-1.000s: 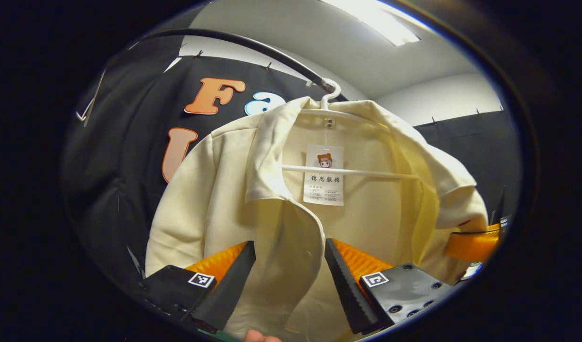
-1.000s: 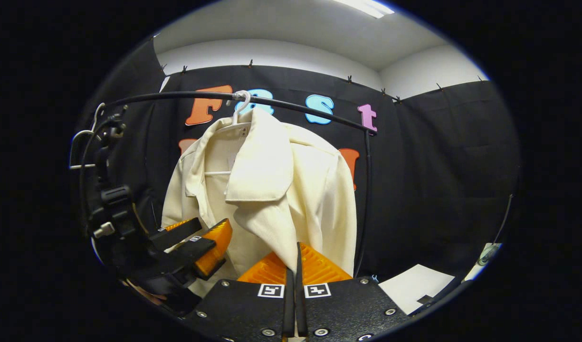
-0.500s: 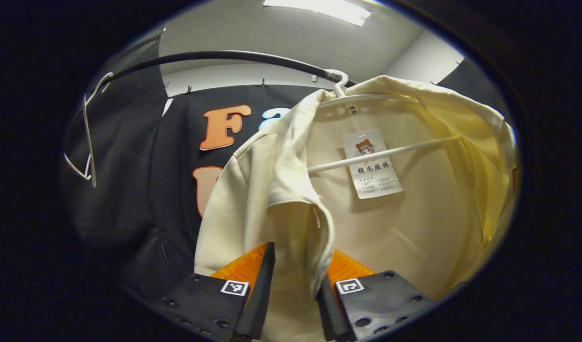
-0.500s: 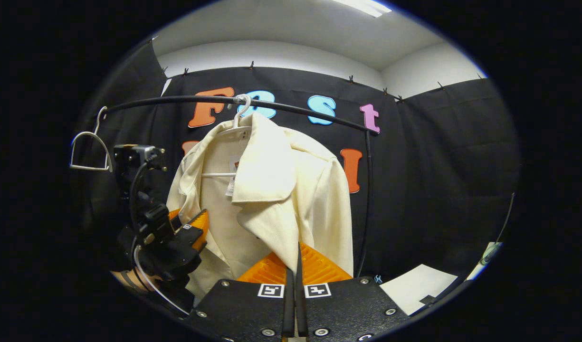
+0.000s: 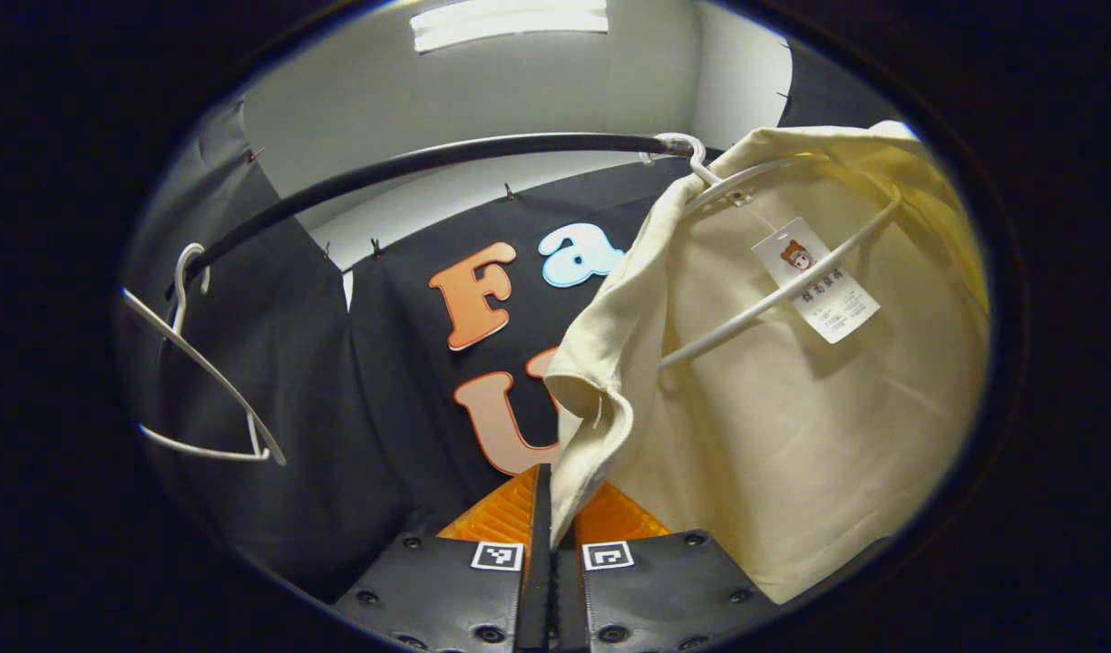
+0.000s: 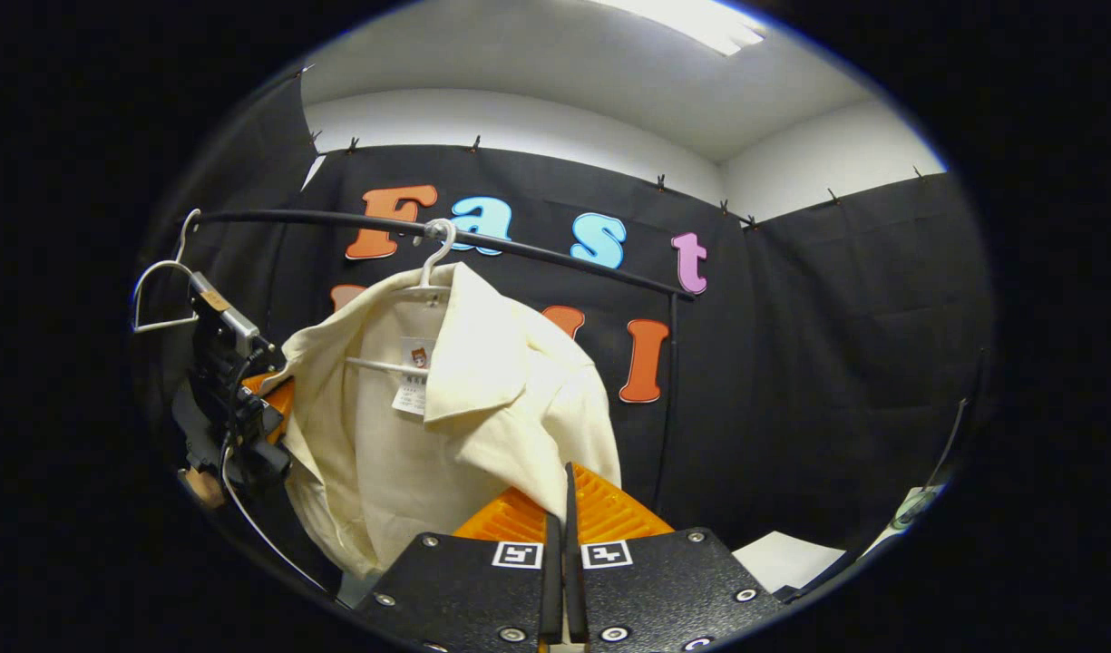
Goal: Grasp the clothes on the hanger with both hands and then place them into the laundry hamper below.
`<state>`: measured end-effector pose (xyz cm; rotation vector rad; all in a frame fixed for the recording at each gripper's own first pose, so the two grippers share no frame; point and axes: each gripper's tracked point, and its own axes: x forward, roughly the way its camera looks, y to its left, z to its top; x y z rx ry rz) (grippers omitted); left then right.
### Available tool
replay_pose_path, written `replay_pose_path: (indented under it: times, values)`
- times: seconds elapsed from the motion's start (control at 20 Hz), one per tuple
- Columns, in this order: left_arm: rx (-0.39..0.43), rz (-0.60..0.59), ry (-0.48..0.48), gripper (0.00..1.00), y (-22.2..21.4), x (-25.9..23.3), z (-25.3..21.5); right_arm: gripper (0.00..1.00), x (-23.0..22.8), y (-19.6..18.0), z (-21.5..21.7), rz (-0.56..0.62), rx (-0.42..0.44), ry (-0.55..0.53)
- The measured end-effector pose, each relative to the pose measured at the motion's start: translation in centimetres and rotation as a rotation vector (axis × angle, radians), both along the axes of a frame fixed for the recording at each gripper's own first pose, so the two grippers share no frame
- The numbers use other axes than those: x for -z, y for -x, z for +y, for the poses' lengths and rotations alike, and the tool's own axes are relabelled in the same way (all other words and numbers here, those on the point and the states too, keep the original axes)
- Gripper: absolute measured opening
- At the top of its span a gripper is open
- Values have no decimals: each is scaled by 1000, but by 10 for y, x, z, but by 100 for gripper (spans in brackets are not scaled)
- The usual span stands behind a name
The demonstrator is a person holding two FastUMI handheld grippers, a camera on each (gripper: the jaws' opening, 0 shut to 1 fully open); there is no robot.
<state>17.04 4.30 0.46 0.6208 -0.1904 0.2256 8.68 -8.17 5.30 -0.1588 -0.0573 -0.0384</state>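
A cream jacket (image 5: 791, 426) hangs on a white hanger (image 5: 773, 295) hooked over a black rail (image 5: 428, 163). My left gripper (image 5: 548, 512) is shut on the jacket's front edge, just below the folded lapel, and the cloth runs down between its fingers. In the right gripper view, the jacket (image 6: 464, 408) is spread open and tilted. There my right gripper (image 6: 564, 508) is shut on the other front edge. The left gripper (image 6: 278, 399) shows at the jacket's left side, held by a hand, with the cloth drawn out towards it.
An empty white hanger (image 5: 201, 390) hangs at the rail's left end and is also seen as the empty hanger (image 6: 160, 290). The rail's black upright (image 6: 668, 390) stands right of the jacket. A white sheet (image 6: 782, 558) lies low at the right.
My left gripper went from open around the jacket's front edge to shut on it, then pulled it sideways. The jacket has spread open and tilted. My right gripper stayed shut on its edge.
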Motion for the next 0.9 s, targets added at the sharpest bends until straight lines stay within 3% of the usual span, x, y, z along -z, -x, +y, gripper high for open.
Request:
replay_pose_path:
  times: [0.35, 0.45, 0.65, 0.9]
  values:
    - [-58, -59, -80, 10, -22, -50, 29, 1, -89, -10, -63, -141, 127, 56]
    - [-58, -60, -58, 10, -36, -60, 33, 1, -115, -23, -81, -172, 166, 78]
    - [-56, -57, -51, 10, -74, -73, 40, 1, -153, -67, -101, -192, 170, 38]
    - [-36, -9, 11, 10, -108, -59, 41, 1, -160, -130, -114, -178, 165, 65]
